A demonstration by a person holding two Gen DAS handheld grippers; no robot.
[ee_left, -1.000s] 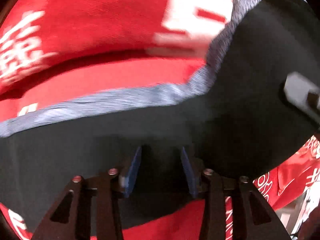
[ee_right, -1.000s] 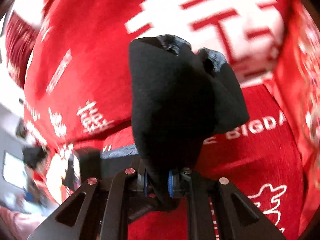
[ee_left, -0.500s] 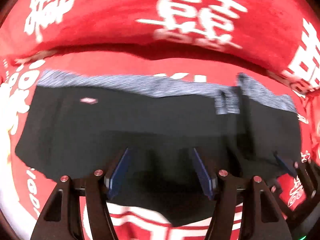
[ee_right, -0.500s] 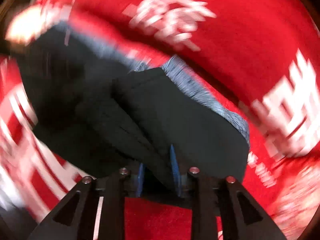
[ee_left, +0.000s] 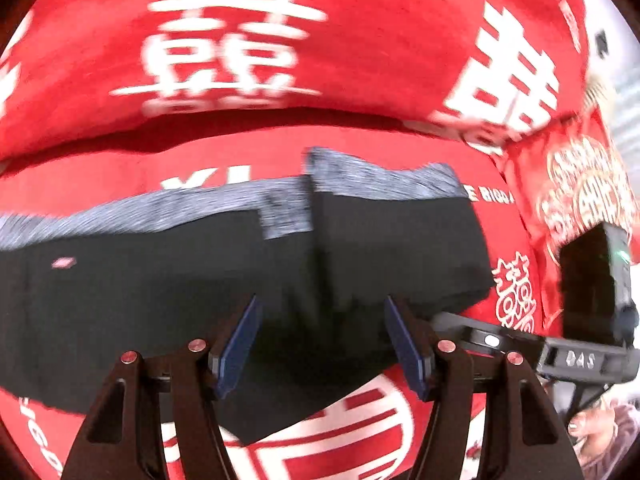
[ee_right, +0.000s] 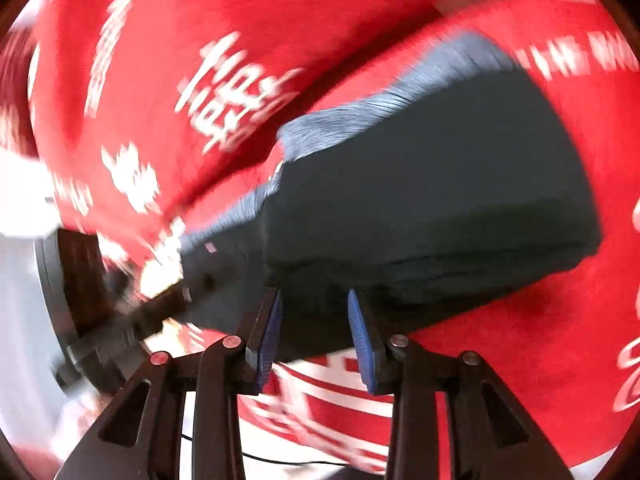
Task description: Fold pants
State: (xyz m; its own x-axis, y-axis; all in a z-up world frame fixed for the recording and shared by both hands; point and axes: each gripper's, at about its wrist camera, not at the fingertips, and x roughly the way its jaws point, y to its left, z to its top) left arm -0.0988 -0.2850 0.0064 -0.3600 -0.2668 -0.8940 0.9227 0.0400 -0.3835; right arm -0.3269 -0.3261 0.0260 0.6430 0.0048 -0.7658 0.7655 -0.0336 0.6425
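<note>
The black pants (ee_left: 168,280) with a grey waistband (ee_left: 384,182) lie flat on the red cover, the right part folded over into a thicker layer (ee_left: 400,248). My left gripper (ee_left: 322,336) is open, its blue pads on either side of the near edge of the cloth and holding nothing. In the right wrist view the folded pants (ee_right: 432,196) lie in front of my right gripper (ee_right: 314,330), which is open at their near edge. The right gripper also shows at the right of the left wrist view (ee_left: 576,356).
A red cover with white characters (ee_left: 224,52) spreads over the surface and rises into a hump behind the pants. A red patterned cloth (ee_left: 580,188) lies at the far right. The left gripper's body (ee_right: 80,300) shows at the left of the right wrist view.
The right gripper carried its part of the pants over, laid it down and opened. The left gripper opened wider and let the cloth go. The pants now lie flat and folded.
</note>
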